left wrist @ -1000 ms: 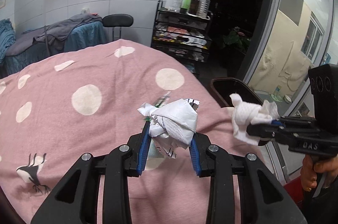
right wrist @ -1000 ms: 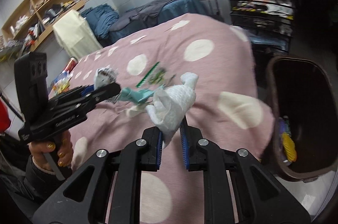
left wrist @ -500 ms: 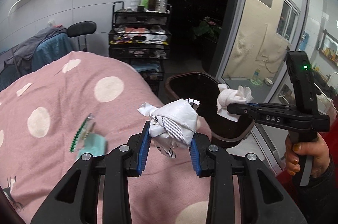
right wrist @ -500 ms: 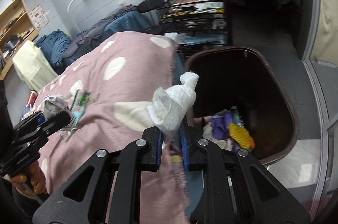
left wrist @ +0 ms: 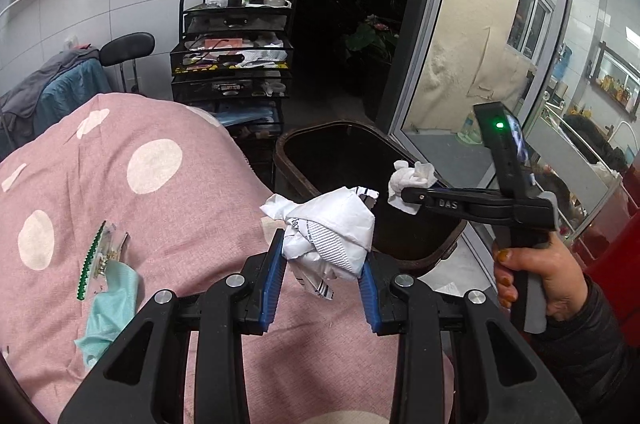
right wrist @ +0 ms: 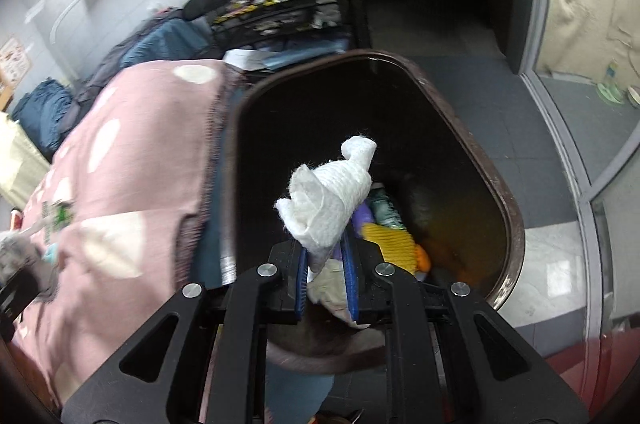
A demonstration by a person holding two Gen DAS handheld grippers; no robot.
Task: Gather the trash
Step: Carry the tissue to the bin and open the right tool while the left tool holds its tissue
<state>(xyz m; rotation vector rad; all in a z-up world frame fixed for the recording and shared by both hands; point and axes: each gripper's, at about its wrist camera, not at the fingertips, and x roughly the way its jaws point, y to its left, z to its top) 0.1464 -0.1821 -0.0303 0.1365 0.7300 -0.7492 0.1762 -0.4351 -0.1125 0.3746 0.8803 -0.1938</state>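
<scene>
Right hand-held gripper [right wrist: 326, 288] clamps tissue [right wrist: 330, 206], seemingly over the bin [right wrist: 472, 140].

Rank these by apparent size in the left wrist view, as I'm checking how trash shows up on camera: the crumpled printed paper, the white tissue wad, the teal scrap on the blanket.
1. Crumpled printed paper, largest, though nearness to the camera inflates it.
2. Teal scrap.
3. White tissue wad, smallest, but farther from the camera.
</scene>
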